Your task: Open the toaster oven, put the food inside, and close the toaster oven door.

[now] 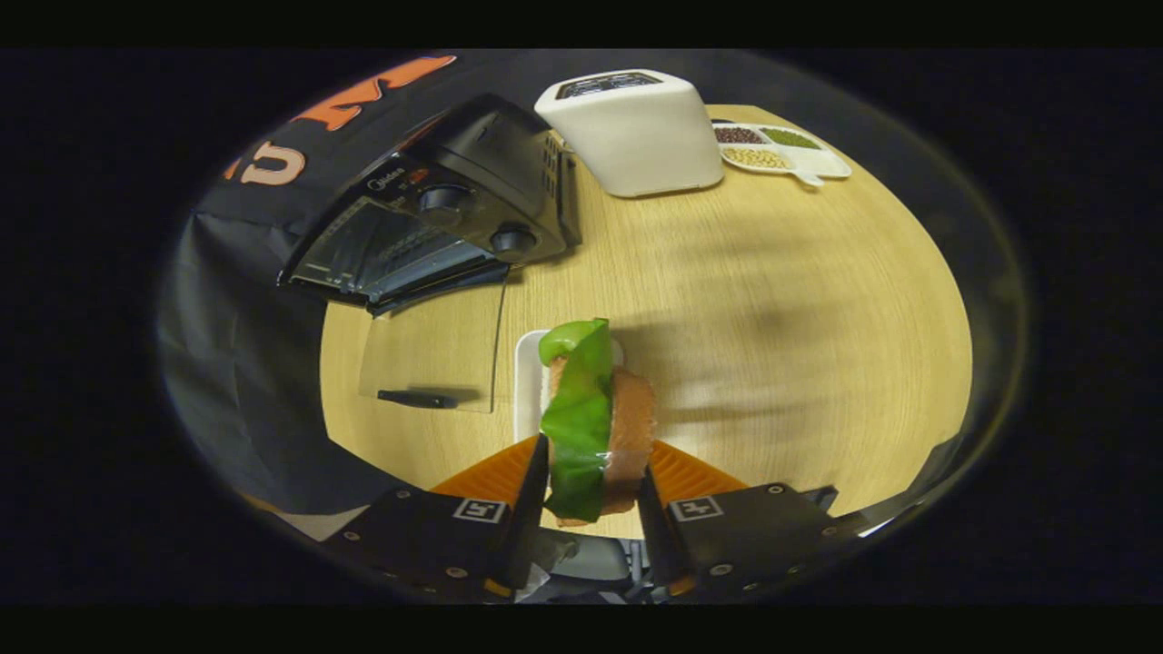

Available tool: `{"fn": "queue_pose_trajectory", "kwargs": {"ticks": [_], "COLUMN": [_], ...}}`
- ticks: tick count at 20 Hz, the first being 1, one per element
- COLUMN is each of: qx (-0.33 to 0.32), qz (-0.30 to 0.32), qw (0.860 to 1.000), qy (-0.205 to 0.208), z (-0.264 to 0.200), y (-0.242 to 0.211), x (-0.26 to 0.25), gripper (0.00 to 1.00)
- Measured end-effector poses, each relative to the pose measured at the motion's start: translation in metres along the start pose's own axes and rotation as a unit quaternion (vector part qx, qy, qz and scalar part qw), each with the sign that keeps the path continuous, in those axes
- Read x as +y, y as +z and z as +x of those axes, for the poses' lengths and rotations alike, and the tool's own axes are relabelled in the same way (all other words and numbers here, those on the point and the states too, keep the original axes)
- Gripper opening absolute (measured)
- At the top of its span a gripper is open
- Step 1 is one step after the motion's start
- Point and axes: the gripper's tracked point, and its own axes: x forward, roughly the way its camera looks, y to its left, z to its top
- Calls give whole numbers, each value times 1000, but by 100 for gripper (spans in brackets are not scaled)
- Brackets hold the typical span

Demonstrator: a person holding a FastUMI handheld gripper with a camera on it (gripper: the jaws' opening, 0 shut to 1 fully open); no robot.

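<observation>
My gripper (592, 472) is shut on the food (595, 422), a layered piece with a green leaf on one side and a pinkish-brown slice on the other, held upright between the fingers. Under it lies a white plate (527, 381) on the wooden table. Beyond the fingers to the left stands the black toaster oven (454, 209) with two knobs. Its glass door (427, 363) is folded down flat onto the table, handle toward me, and the inside rack shows.
A white appliance (636, 132) stands behind the oven on the round wooden table (772, 300). A white divided dish (786, 150) with beans and grains sits at the far right. Black cloth hangs past the table's left edge.
</observation>
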Motion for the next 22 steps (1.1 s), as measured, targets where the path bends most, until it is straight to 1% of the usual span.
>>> {"fn": "queue_pose_trajectory", "kwargs": {"ticks": [1, 3, 6, 9, 11, 16, 19, 22], "qx": [-6, -13, -24, -42, -55, -90, -127, -168], "qz": [1, -4, -15, -15, -19, -3, 28, 56], "qw": [1000, 1000, 999, 999, 998, 995, 991, 984], "qy": [-5, -14, -32, -29, -36, -29, -10, 23], "z": [-1, -2, -8, -22, -32, -54, -64, -73], "y": [1, 2, 4, 9, 14, 19, 23, 28], "x": [-1, 0, 5, 20, 25, 43, 58, 78], "gripper": [41, 35, 28, 27, 26, 27, 26, 26]}}
